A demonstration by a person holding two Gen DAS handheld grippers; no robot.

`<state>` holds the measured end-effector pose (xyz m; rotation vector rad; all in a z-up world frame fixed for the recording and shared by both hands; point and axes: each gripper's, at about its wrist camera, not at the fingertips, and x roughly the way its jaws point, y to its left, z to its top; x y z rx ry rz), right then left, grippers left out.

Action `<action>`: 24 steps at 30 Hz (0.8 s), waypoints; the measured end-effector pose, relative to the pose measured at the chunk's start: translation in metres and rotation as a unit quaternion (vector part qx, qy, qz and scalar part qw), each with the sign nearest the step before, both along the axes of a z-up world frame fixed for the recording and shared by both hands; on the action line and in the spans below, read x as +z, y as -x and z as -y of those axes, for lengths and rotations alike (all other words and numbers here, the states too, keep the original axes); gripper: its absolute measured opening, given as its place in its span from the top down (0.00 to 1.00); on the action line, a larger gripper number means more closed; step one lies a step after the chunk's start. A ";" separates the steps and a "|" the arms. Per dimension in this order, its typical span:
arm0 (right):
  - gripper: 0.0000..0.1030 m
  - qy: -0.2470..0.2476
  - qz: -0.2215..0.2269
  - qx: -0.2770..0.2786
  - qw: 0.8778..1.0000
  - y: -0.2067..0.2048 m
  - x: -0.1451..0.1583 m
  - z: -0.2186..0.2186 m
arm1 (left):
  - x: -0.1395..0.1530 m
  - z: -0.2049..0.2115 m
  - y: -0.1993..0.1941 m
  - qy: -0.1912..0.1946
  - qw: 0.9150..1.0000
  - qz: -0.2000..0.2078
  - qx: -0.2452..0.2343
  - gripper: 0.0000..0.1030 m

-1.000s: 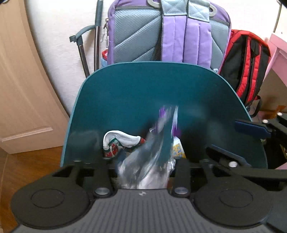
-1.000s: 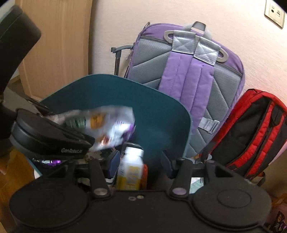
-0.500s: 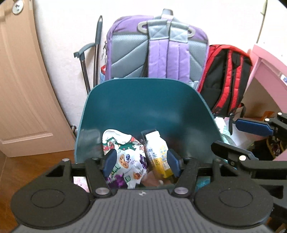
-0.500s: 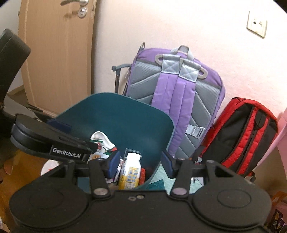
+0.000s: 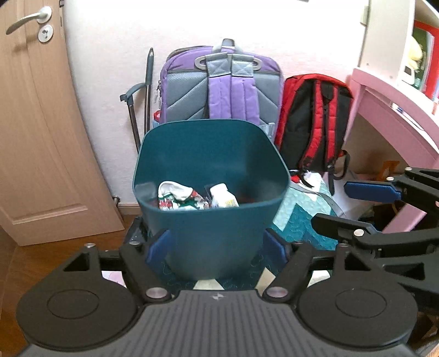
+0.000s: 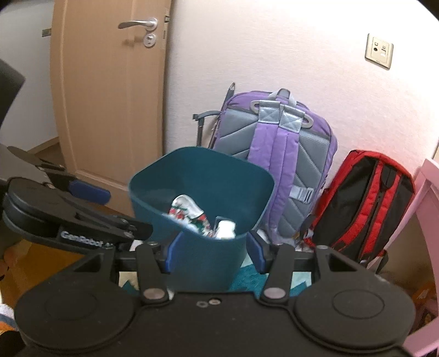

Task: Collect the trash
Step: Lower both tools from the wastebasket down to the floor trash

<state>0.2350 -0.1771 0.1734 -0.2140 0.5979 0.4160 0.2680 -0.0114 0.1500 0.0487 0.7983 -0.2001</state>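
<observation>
Home bedroom: school backpacks [image 5: 223, 88], pink desk [image 5: 389, 109].

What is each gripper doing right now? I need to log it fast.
Left gripper: jaws opening, nothing held.
Right gripper: open, nothing held.

A pale textured wall [image 5: 247, 24] is seen ahead of the gripper. A light wooden door with a metal lever handle [image 5: 35, 123] stands left; a pink desk [image 5: 389, 115] right, above brown wooden flooring [image 5: 16, 263].
</observation>
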 end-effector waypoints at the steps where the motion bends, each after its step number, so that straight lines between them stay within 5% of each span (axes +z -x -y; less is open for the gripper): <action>1: 0.51 -0.002 -0.002 0.002 1.000 0.006 -0.002 0.001 | -0.001 -0.001 0.007 0.002 1.000 0.000 -0.002 0.28; 12: 0.50 -0.014 -0.068 0.030 0.997 0.047 -0.070 0.011 | -0.051 -0.020 0.060 0.024 1.000 -0.011 -0.003 0.16; 16: 0.50 -0.011 -0.110 0.035 0.993 0.049 -0.117 0.008 | -0.093 -0.029 0.060 0.034 0.999 -0.034 0.007 0.04; 24: 0.50 -0.006 -0.199 0.058 0.978 0.042 -0.225 -0.010 | -0.199 -0.055 0.031 0.052 0.991 -0.114 0.040 0.04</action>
